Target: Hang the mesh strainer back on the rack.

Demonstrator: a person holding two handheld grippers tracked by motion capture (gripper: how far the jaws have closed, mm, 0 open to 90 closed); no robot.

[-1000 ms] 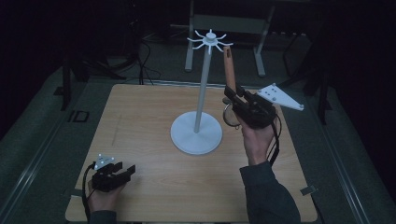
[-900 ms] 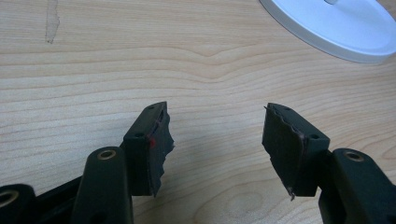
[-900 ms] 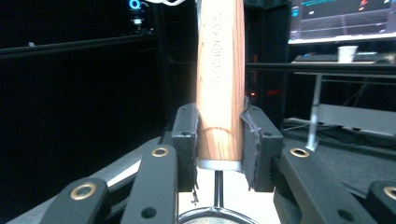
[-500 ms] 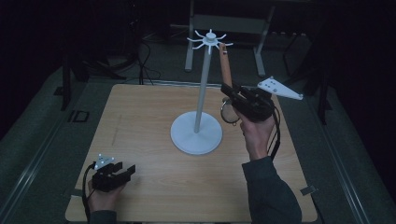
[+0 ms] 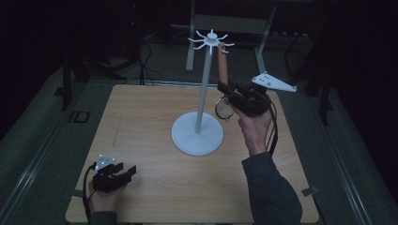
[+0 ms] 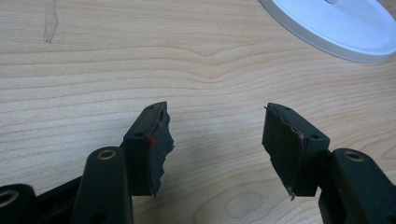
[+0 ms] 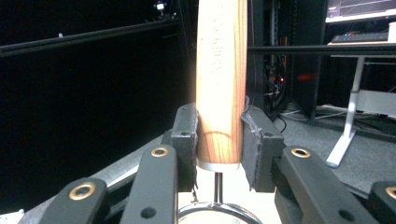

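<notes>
Room dark, lit mainly over the light wooden table (image 5: 141, 117), which stands on grey carpeted floor (image 5: 33, 140) with black cables (image 5: 145, 61) trailing at the far left. Behind the table: a grey metal-legged desk frame (image 5: 230, 23). Right gripper view shows a white desk leg (image 7: 348, 126) and a lit monitor (image 7: 359, 9) at upper right.

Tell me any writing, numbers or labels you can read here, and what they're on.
None can be read.
Wooden handle held in the right gripper: faint stamped marks, too blurred to read.
Floor left of the table: a pale marking, not clearly readable.
Distant screen: too small.
</notes>
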